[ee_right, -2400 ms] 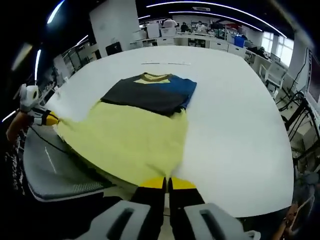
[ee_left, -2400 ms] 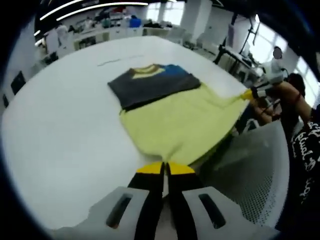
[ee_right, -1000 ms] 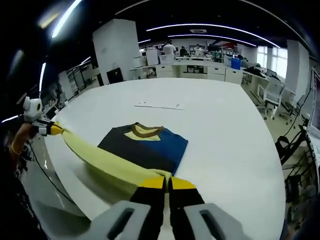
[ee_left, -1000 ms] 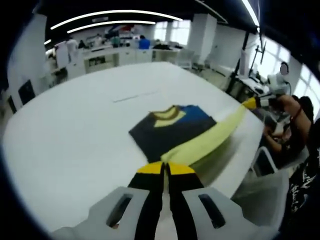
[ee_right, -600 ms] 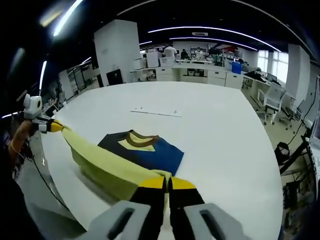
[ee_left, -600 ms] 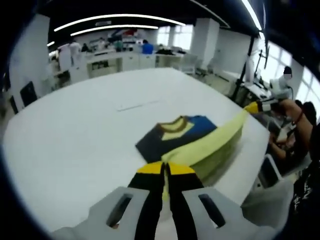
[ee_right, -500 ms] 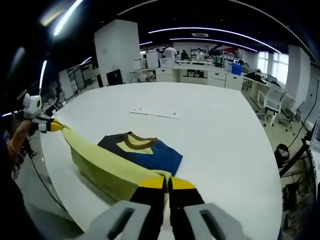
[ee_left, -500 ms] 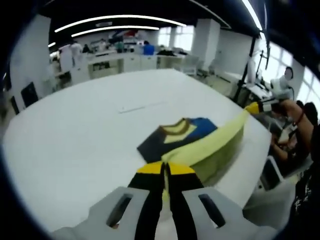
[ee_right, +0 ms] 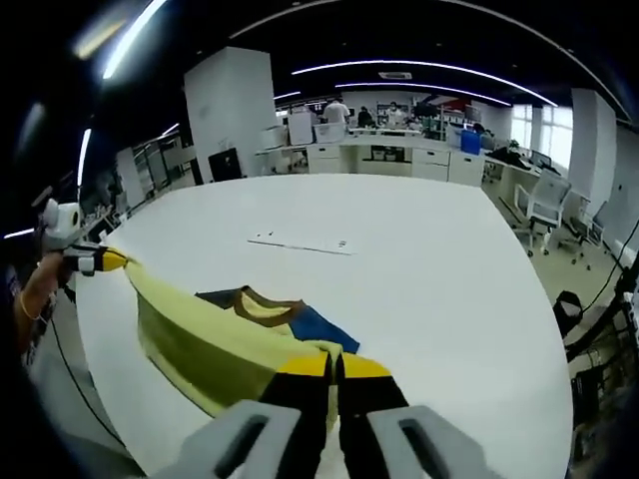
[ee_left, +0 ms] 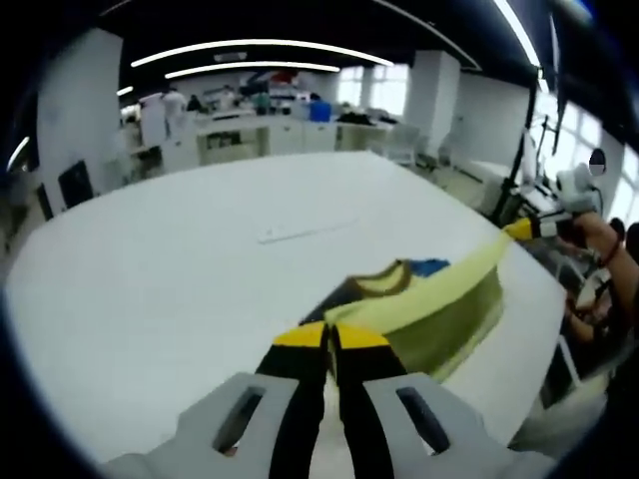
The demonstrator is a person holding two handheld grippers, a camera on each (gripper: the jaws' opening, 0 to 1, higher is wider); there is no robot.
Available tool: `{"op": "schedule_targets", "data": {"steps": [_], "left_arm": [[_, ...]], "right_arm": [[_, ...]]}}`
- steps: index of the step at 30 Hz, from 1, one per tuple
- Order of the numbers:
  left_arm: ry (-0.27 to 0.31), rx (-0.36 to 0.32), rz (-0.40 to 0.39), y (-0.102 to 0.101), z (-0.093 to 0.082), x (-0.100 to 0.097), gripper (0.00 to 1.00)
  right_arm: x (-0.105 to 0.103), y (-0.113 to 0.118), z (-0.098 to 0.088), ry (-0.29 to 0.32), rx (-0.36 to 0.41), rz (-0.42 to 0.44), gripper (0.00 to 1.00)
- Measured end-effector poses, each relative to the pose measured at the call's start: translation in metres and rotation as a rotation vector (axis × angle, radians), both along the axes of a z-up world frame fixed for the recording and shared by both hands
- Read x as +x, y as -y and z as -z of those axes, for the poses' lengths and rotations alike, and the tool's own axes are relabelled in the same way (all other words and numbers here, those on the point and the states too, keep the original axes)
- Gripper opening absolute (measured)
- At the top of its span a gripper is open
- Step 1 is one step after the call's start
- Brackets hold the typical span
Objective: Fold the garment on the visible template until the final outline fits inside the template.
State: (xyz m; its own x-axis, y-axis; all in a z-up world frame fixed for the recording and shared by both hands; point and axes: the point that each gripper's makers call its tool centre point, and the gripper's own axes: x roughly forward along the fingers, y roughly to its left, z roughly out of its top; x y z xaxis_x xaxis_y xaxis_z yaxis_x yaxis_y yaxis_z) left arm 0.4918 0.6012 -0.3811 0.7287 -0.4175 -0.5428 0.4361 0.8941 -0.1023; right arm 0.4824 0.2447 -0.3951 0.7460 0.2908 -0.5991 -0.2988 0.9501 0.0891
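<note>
On the white worktop [ee_right: 449, 259], the garment [ee_right: 225, 344] lay near the front edge, its yellow lower half lifted and stretched taut between the two grippers. In the left gripper view, the left gripper [ee_left: 328, 339] had its jaws closed on one hem corner at 6 o'clock, and the yellow band ran off toward 2 o'clock, where the right gripper [ee_left: 527, 230] pinched the other corner. In the right gripper view, the right gripper's own jaws were likewise clamped on yellow cloth at 6 o'clock, with the left gripper [ee_right: 100, 261] out at 9 o'clock holding the far end. Beyond the raised hem, the dark panel, the blue sleeve [ee_right: 321, 329] and the collar [ee_right: 262, 304] were flat on the worktop. A thin marked line [ee_right: 300, 243] sat farther back, at 12 o'clock; whether that was part of the template, I could not tell.

The risks, as I judged them: uneven tension could skew the fold so one corner lands outside the outline; a slipping corner would collapse the hem; and dragging forward could pull the folded top out of place.
</note>
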Motion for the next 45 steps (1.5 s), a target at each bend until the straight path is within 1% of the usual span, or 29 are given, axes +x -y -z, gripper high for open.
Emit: {"op": "schedule_targets", "data": {"steps": [5, 8, 11, 17, 18, 20, 21, 22, 23, 26, 27, 29, 30, 31, 32, 35, 37, 38, 42, 45], "left_arm": [[0.028, -0.017, -0.041, 0.000, 0.000, 0.016, 0.00], [0.022, -0.027, -0.076, 0.000, 0.002, 0.024, 0.00], [0.033, -0.037, -0.101, 0.000, 0.005, 0.032, 0.00], [0.034, -0.053, -0.160, -0.005, 0.021, 0.049, 0.00], [0.040, -0.060, -0.175, -0.005, 0.027, 0.053, 0.00], [0.044, -0.073, -0.191, -0.005, 0.032, 0.058, 0.00], [0.046, -0.071, -0.203, -0.006, 0.037, 0.061, 0.00], [0.043, -0.071, -0.206, -0.006, 0.038, 0.061, 0.00], [0.039, -0.080, -0.226, -0.006, 0.046, 0.066, 0.00], [0.037, -0.091, -0.246, -0.007, 0.060, 0.072, 0.00], [0.036, -0.091, -0.249, -0.007, 0.065, 0.074, 0.00], [0.038, -0.088, -0.259, -0.008, 0.072, 0.077, 0.00], [0.039, -0.080, -0.269, -0.009, 0.078, 0.080, 0.00], [0.022, -0.092, -0.289, -0.010, 0.082, 0.081, 0.00], [0.025, -0.107, -0.294, -0.009, 0.084, 0.083, 0.00], [0.011, -0.103, -0.304, -0.009, 0.092, 0.086, 0.00], [-0.009, -0.119, -0.312, -0.009, 0.098, 0.087, 0.00], [-0.016, -0.127, -0.323, -0.010, 0.101, 0.089, 0.00], [-0.017, -0.115, -0.320, -0.008, 0.109, 0.094, 0.00], [-0.042, -0.115, -0.334, -0.010, 0.119, 0.097, 0.00]], "right_arm": [[0.016, 0.000, 0.001, 0.023, 0.008, 0.031, 0.00], [0.027, -0.001, 0.003, 0.046, -0.010, 0.056, 0.00], [0.034, -0.001, 0.009, 0.051, -0.026, 0.085, 0.00], [0.049, -0.002, 0.024, 0.046, -0.027, 0.125, 0.00], [0.053, -0.002, 0.029, 0.045, -0.036, 0.133, 0.00], [0.058, -0.002, 0.033, 0.045, -0.048, 0.144, 0.00], [0.061, -0.002, 0.037, 0.042, -0.048, 0.150, 0.00], [0.062, -0.002, 0.038, 0.042, -0.048, 0.152, 0.00], [0.068, 0.000, 0.045, 0.042, -0.053, 0.165, 0.00], [0.077, 0.001, 0.058, 0.033, -0.070, 0.171, 0.00], [0.080, 0.001, 0.065, 0.020, -0.074, 0.171, 0.00], [0.083, 0.000, 0.072, 0.016, -0.075, 0.171, 0.00], [0.084, 0.000, 0.078, 0.005, -0.076, 0.169, 0.00], [0.086, 0.000, 0.081, -0.004, -0.071, 0.171, 0.00], [0.088, 0.000, 0.085, -0.007, -0.077, 0.171, 0.00], [0.091, 0.000, 0.092, -0.018, -0.099, 0.168, 0.00], [0.094, 0.000, 0.097, -0.018, -0.113, 0.168, 0.00], [0.097, 0.000, 0.103, -0.024, -0.119, 0.160, 0.00], [0.102, 0.003, 0.116, -0.051, -0.093, 0.172, 0.00], [0.106, 0.006, 0.119, -0.061, -0.075, 0.188, 0.00]]}}
